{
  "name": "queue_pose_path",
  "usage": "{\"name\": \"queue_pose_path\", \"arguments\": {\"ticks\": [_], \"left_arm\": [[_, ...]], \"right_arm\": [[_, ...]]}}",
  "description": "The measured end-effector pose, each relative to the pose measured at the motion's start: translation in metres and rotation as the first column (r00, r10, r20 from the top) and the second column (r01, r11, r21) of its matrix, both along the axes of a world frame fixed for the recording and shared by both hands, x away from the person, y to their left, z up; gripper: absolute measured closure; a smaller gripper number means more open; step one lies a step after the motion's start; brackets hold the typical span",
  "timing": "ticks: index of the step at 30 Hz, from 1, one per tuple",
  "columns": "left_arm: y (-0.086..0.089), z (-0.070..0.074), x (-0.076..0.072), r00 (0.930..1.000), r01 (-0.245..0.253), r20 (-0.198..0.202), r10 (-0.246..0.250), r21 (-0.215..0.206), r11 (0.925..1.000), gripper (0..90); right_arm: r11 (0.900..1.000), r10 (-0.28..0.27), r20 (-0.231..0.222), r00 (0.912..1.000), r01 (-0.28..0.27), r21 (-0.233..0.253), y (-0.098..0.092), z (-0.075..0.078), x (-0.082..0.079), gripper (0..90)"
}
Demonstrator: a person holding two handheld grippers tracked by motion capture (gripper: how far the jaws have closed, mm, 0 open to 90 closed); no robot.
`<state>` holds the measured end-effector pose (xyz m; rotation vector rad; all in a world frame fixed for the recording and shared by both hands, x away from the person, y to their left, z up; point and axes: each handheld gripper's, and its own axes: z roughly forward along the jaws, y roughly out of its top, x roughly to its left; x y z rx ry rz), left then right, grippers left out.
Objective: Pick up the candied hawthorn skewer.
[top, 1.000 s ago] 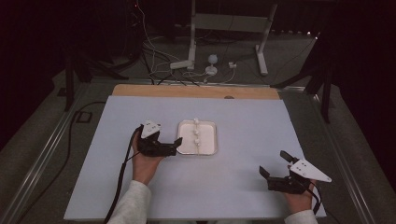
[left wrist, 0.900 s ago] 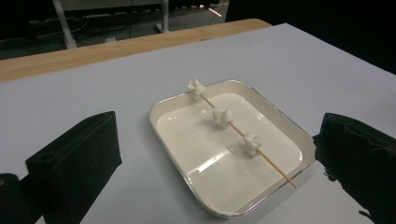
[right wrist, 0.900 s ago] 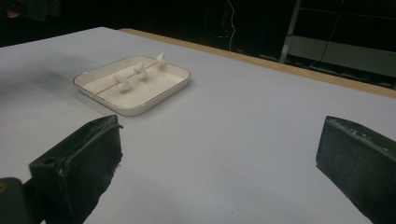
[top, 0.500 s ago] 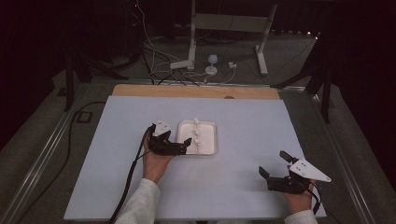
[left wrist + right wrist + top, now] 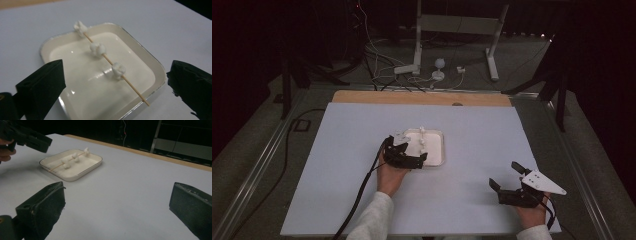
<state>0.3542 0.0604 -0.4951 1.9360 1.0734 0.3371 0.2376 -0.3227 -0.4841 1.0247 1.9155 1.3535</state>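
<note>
Right gripper (image 5: pixel 507 181): nearest the person, at the near right of the table (image 5: pixel 482 130); jaws spread wide, holding nothing, resting low over bare tabletop, well apart from the tray. In the right gripper view its two black jaws stand far apart with the tray beyond them to the left.

Left gripper (image 5: pixel 421 159): near centre of the table, held in the person's left hand (image 5: pixel 391 176), cable trailing back toward the table's near edge; jaws spread wide, empty, poised over the tray's near edge. In the left gripper view the jaws flank the tray on either side.

Tray (image 5: pixel 160 72): shallow, square, cream-white with rounded corners, flat on the table at centre.

Skewer (image 5: pixel 132 85): thin wooden stick lying diagonally across the tray, one end over its rim; threaded with three white marshmallows (image 5: pixel 98 48), spaced apart along it.

Far edge: wooden strip (image 5: pixel 422 98) along the table's back; beyond it, cables on the floor.
</note>
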Motion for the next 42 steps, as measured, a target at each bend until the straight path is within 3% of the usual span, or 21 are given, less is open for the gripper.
{"name": "queue_pose_path", "arguments": {"ticks": [4, 9, 11, 12, 13, 14, 16, 21, 24, 26, 30, 33, 42], "left_arm": [[-0.010, -0.007, 0.002, 0.9973, -0.004, -0.073, 0.006, 0.024, 0.9997, 8.9], [-0.017, -0.015, 0.005, 0.9912, 0.001, -0.132, 0.005, 0.050, 0.9988, 18.9], [-0.019, -0.017, 0.006, 0.9878, 0.007, -0.156, 0.000, 0.046, 0.9989, 34.2], [-0.019, -0.017, 0.006, 0.9855, 0.013, -0.170, -0.006, 0.044, 0.9990, 34.2], [-0.019, -0.018, 0.007, 0.9832, 0.020, -0.182, -0.011, 0.044, 0.9989, 45.1], [-0.020, -0.018, 0.007, 0.9812, 0.026, -0.192, -0.017, 0.041, 0.9988, 45.1], [-0.021, -0.020, 0.007, 0.9777, 0.029, -0.209, -0.020, 0.038, 0.9989, 55.1], [-0.022, -0.020, 0.011, 0.9653, 0.002, -0.261, -0.006, -0.013, 0.9999, 62.1], [-0.023, -0.020, 0.013, 0.9581, -0.016, -0.286, 0.008, -0.023, 0.9996, 66.5], [-0.023, -0.020, 0.013, 0.9552, -0.022, -0.295, 0.015, -0.021, 0.9995, 74.7], [-0.022, -0.019, 0.013, 0.9518, -0.031, -0.306, 0.024, -0.017, 0.9994, 81.8], [-0.019, -0.017, 0.013, 0.9533, -0.034, -0.301, 0.028, -0.015, 0.9993, 89.3], [-0.005, -0.002, 0.010, 0.9685, -0.024, -0.248, 0.016, -0.028, 0.9993, 90.0]], "right_arm": [[1.000, 0.000, 0.001, 1.0000, 0.000, 0.001, 0.000, 0.000, 0.000, 0.3], [1.000, 0.000, 0.000, 1.0000, 0.000, 0.000, 0.000, 0.000, 0.000, 0.3], [1.000, -0.001, 0.001, 1.0000, 0.001, 0.000, -0.001, 0.000, 0.000, 0.3], [1.000, -0.001, 0.001, 1.0000, 0.001, 0.000, -0.001, 0.000, 0.000, 0.3], [1.000, -0.001, 0.001, 1.0000, 0.001, 0.001, -0.001, 0.000, 0.000, 0.3], [1.000, -0.001, 0.001, 1.0000, 0.001, 0.001, -0.001, 0.000, 0.000, 0.3], [1.000, -0.002, 0.002, 1.0000, 0.002, 0.000, -0.001, 0.000, 0.000, 0.3], [1.000, -0.003, 0.001, 1.0000, 0.003, 0.000, -0.001, 0.000, 0.000, 0.3], [1.000, -0.003, 0.002, 1.0000, 0.003, -0.001, -0.001, 0.000, 0.000, 0.3], [1.000, -0.005, 0.001, 1.0000, 0.005, 0.001, -0.001, 0.000, 0.000, 0.3], [1.000, -0.005, 0.001, 1.0000, 0.005, 0.001, -0.002, 0.000, 0.000, 0.3], [1.000, -0.004, 0.001, 1.0000, 0.004, 0.000, -0.002, 0.000, 0.000, 0.3], [1.000, -0.003, 0.003, 1.0000, 0.003, -0.002, -0.001, 0.000, 0.000, 0.3]]}}
